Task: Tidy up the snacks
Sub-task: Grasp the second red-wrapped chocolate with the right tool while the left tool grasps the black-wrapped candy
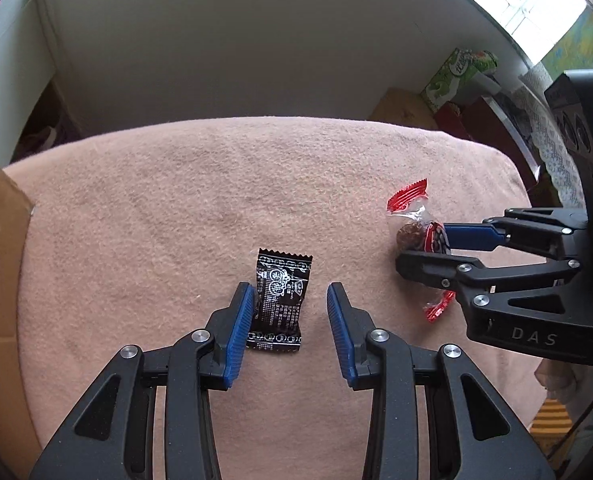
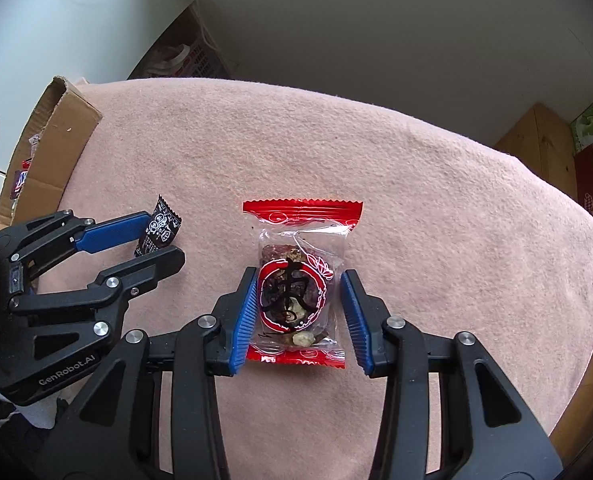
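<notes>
A black snack packet (image 1: 279,300) with white print lies on the pink cloth (image 1: 216,200). My left gripper (image 1: 292,300) is open, its fingers on either side of the packet, the left pad touching its edge. A clear packet with red ends (image 2: 298,284) lies between the open fingers of my right gripper (image 2: 298,292). In the left wrist view the right gripper (image 1: 420,248) comes in from the right around the red packet (image 1: 412,232). In the right wrist view the left gripper (image 2: 164,236) straddles the black packet (image 2: 158,230).
A cardboard box (image 2: 52,140) with some packets inside stands at the left edge of the cloth; its flap also shows in the left wrist view (image 1: 0,240). Boxes and a green carton (image 1: 456,76) stand beyond the table's far right. A white wall lies behind.
</notes>
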`<control>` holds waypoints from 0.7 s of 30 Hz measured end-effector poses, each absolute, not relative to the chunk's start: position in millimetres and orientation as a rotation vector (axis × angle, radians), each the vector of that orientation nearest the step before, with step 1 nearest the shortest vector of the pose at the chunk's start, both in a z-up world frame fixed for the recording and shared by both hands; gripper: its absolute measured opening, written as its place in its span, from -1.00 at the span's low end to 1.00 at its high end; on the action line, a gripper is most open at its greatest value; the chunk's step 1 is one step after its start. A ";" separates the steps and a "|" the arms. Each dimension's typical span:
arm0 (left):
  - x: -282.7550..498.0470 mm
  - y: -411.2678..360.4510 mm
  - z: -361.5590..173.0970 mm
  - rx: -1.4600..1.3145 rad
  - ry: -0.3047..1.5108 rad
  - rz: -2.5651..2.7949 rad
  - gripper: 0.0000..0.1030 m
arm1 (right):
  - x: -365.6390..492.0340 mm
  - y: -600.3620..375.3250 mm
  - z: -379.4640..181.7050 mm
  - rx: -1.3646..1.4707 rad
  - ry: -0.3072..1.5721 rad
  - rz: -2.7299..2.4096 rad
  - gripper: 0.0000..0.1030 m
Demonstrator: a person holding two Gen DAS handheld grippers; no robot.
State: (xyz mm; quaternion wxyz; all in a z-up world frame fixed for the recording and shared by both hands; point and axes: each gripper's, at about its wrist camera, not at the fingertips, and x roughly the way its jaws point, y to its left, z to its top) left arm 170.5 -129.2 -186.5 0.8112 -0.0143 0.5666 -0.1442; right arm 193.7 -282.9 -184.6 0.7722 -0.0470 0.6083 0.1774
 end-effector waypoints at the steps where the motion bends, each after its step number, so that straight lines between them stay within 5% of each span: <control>1: 170.6 -137.0 -188.1 0.020 1.199 -0.302 -0.33 | 191.2 -283.6 -184.2 -0.102 1.317 0.382 -0.16; 5: 166.3 -151.9 -192.6 0.166 1.159 -0.281 -0.55 | 186.7 -285.2 -183.4 -0.099 1.312 0.366 -0.16; 21: 122.3 -92.1 -177.8 -0.032 1.203 -0.269 -0.57 | 142.3 -279.8 -183.5 -0.004 1.288 0.335 -0.26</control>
